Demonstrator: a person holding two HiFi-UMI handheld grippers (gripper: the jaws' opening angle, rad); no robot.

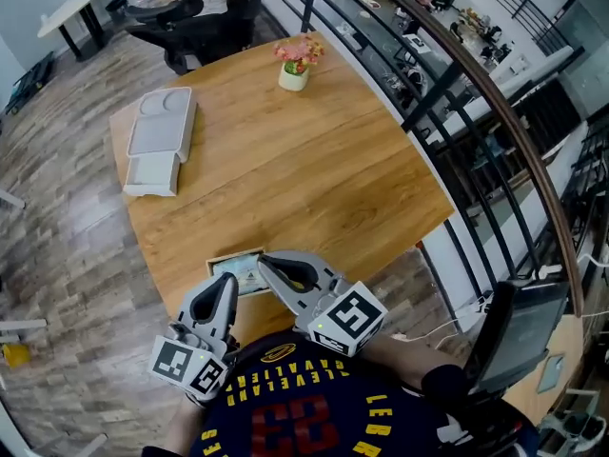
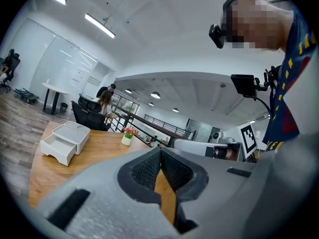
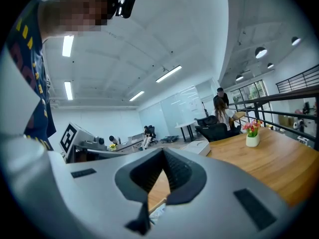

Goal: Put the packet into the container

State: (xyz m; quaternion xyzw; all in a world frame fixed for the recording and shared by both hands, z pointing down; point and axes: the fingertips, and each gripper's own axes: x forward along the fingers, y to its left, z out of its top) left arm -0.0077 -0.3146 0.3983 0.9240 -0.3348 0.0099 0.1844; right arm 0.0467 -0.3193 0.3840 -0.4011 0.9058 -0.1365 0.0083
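Observation:
The packet (image 1: 240, 271), flat and pale with a printed face, lies at the table's near edge. My left gripper (image 1: 226, 284) hovers just to its left, jaws shut and holding nothing. My right gripper (image 1: 267, 261) is at the packet's right edge with its jaws together, and whether it touches the packet cannot be told. The white container (image 1: 160, 139) sits far off at the table's back left. In the left gripper view the left gripper (image 2: 160, 151) points over the table toward the container (image 2: 67, 139). In the right gripper view the right gripper (image 3: 163, 151) is shut, with a corner of the packet (image 3: 156, 212) below it.
A small white pot of pink flowers (image 1: 295, 65) stands at the table's far edge. A black railing (image 1: 447, 74) runs along the right side. A person sits on a black office chair (image 1: 190, 22) beyond the table. A monitor (image 1: 519, 331) stands at my right.

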